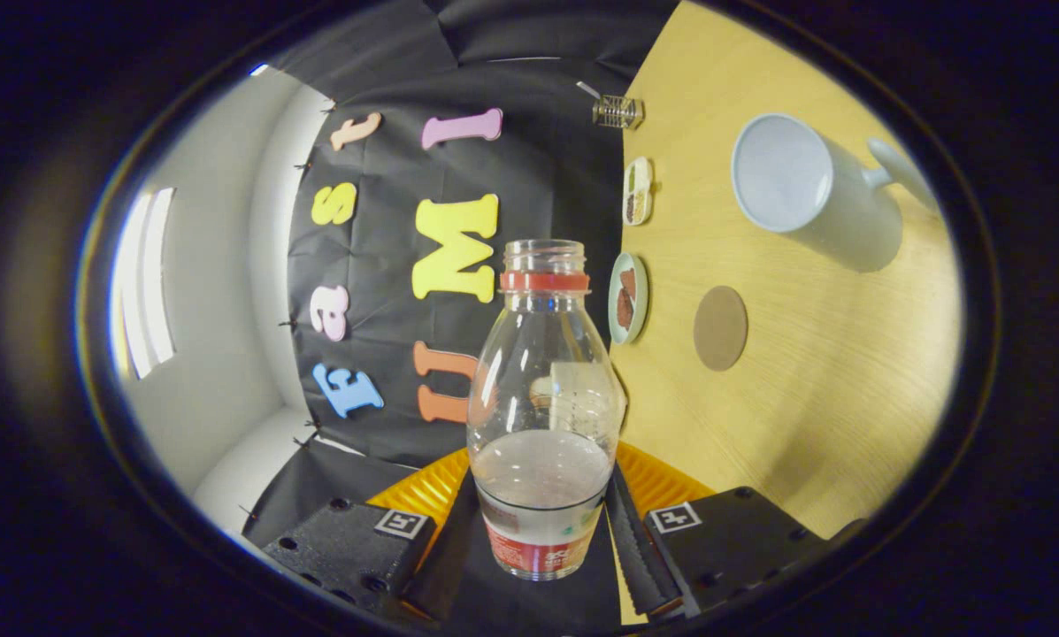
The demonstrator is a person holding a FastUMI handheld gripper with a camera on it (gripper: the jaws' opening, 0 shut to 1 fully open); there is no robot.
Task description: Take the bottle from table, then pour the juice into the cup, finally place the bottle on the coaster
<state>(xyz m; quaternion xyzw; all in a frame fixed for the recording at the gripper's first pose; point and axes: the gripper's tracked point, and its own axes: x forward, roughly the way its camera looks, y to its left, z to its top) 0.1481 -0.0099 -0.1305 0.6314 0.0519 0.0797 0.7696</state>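
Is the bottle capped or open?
Open. The bottle, held between the gripper fingers, shows a bare threaded neck with no cap above its red ring.

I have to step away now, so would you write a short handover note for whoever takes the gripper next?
Gripper: shut on the bottle, one finger on each side of its lower body.
Bottle: uncapped, held between the fingers, some juice left in its lower part.
Cup: on the wooden table, beyond the fingers, looks empty.
Coaster: bare, between the bottle and the cup.
Done: bottle taken.
Left: pour into the cup, then set the bottle on the coaster.
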